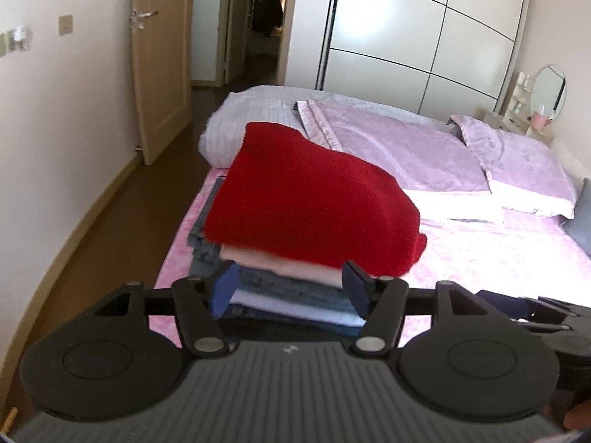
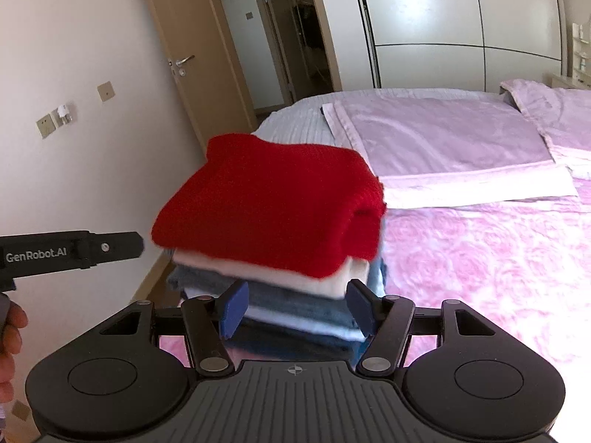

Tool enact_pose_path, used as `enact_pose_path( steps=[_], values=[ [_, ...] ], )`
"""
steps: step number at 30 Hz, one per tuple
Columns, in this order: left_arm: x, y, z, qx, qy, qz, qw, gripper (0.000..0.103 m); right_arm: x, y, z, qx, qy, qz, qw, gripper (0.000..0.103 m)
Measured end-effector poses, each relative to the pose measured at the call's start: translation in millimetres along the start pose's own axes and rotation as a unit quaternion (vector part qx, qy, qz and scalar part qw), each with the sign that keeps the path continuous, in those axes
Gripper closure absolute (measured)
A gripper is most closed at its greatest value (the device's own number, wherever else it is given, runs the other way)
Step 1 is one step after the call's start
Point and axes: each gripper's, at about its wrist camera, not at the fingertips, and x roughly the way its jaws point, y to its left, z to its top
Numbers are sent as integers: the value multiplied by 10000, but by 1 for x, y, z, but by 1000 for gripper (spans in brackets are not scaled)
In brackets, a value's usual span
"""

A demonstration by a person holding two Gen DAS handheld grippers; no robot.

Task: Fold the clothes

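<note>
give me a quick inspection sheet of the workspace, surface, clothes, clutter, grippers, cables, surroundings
surface: bed with pink floral cover; lilac quilt folded back farther up.
job's things: stack of folded clothes near the bed's edge; red sweater on top, pale pink garment under it, denim and light blue layers below.
clutter: grey cushion at the bed's right edge.
grippers: left gripper open, fingers either side of the stack's lower layers; right gripper open, likewise at the stack; no cloth visibly pinched.
cables: nothing seen.
surroundings: open door, wardrobe, round mirror, wall switches.
</note>
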Motion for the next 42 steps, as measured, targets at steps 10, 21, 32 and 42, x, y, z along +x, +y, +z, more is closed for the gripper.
enact_pose_path(
  steps=[10, 21, 32, 42],
  values=[
    [-86, -25, -44, 256, 11, 336, 9991, 35, -87, 23, -52, -396, -5, -376, 9985, 40],
    [-174, -48, -76, 517, -305, 926, 9939, 18, -167, 46, -96, -131, -146, -508, 9985, 34],
    [-180, -32, -78, 548, -206, 808, 9950, 19, -182, 58, -87, 163, -364, -561, 9976, 28],
    [-151, -10, -77, 636, 111, 657, 9957, 19, -157, 79, -80, 215, -150, -721, 9971, 28]
  ],
)
